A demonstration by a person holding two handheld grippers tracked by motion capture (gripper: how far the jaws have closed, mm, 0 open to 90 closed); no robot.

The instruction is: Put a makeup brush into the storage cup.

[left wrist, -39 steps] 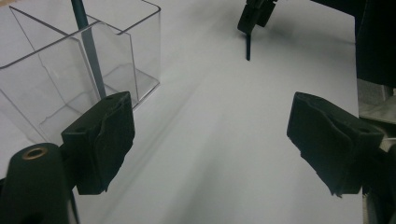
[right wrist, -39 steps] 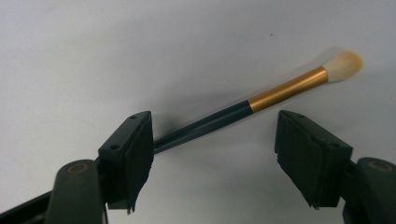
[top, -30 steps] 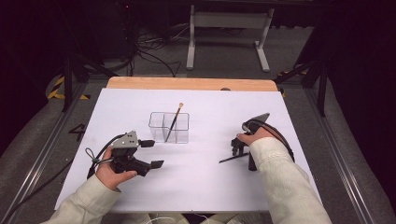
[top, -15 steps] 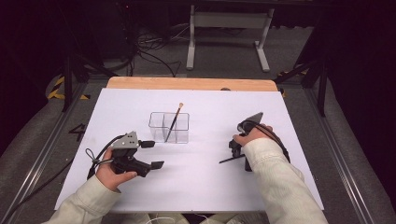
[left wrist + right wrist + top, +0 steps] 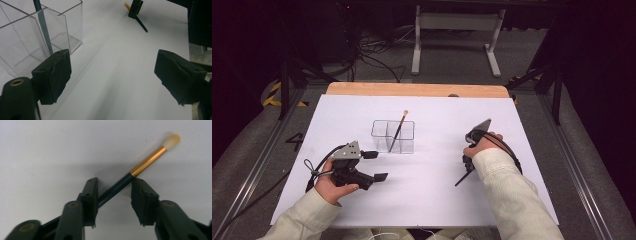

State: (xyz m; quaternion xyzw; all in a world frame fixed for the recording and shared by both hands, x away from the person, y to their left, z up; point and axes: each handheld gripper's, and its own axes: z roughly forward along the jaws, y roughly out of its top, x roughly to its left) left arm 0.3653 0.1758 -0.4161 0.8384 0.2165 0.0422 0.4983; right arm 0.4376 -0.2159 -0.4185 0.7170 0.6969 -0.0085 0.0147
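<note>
A dark-handled brush (image 5: pixel 147 161) with a gold ferrule and a pale tip lies on the white table (image 5: pixel 432 200). It runs slantwise between the jaws of my right gripper (image 5: pixel 113 182), which points down at it. Those jaws have just been closing; they flank the handle closely, still with a gap. From above, the handle's end (image 5: pixel 459 180) sticks out below my right gripper (image 5: pixel 467 162). My left gripper (image 5: pixel 377 165) rests open and empty at the left, beside a clear divided box (image 5: pixel 382 131). A second brush (image 5: pixel 398 131) leans in that box.
The left gripper view has the clear box (image 5: pixel 70 25) and its brush (image 5: pixel 43 25) close at the left. The right gripper (image 5: pixel 135 8) stands farther off. A wooden strip (image 5: pixel 412 89) edges the table's far side, with dark floor, cables and a stand beyond.
The right hand has shifted a little over the lying brush. The left hand and the box stay as they were.
</note>
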